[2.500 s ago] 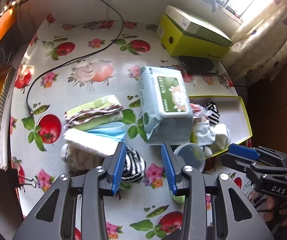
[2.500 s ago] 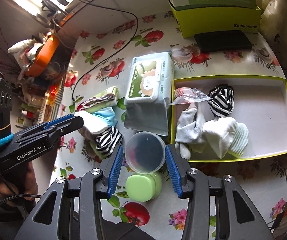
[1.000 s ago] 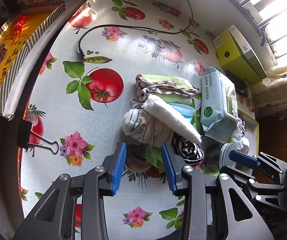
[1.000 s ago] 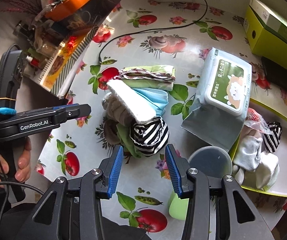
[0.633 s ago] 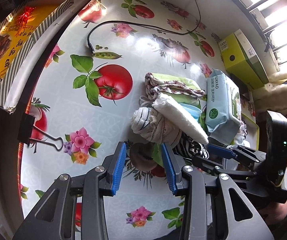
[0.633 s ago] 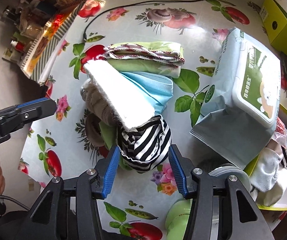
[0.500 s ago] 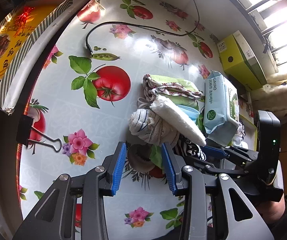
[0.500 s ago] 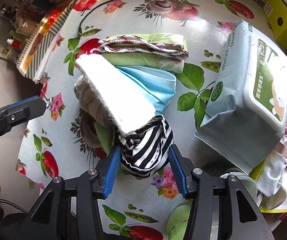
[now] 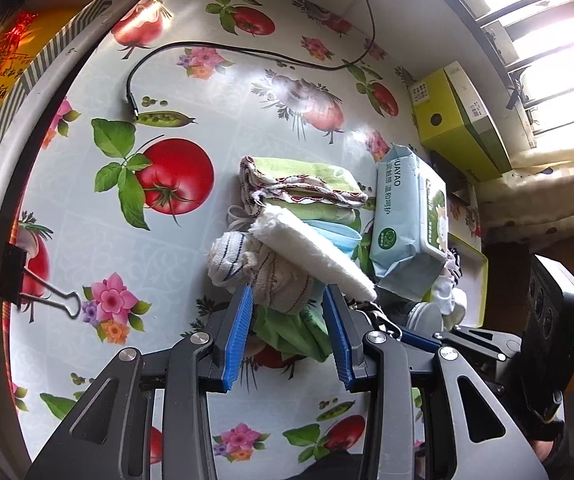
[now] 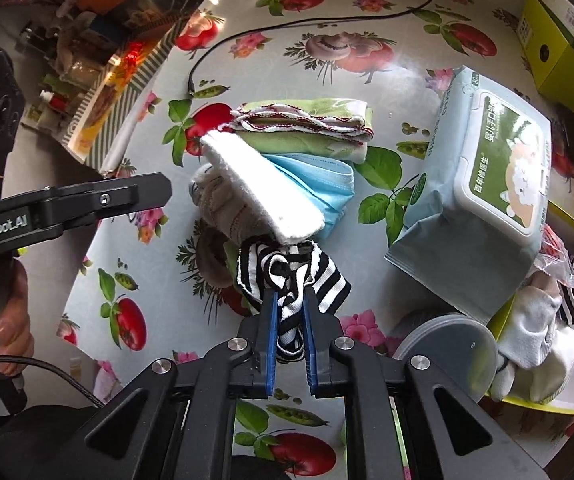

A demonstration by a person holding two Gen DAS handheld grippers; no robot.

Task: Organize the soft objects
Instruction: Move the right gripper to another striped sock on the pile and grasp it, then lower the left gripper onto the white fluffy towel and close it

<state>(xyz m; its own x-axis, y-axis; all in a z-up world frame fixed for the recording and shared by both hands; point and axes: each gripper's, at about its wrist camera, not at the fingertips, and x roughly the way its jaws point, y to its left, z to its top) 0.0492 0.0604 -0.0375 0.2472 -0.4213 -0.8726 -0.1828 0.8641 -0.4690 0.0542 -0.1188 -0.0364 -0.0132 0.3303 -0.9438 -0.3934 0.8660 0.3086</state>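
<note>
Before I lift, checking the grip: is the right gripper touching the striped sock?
Touching. The right wrist view shows the right gripper shut on the striped sock, fabric pinched between both blue pads.

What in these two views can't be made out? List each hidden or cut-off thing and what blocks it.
- Left wrist view: the right gripper tip and whatever it holds, hidden behind the left gripper finger and the white towel.
- Right wrist view: the yellow tray far side, cut off by the frame edge.
- Right wrist view: the striped sock top edge, tucked under the white towel.
</note>
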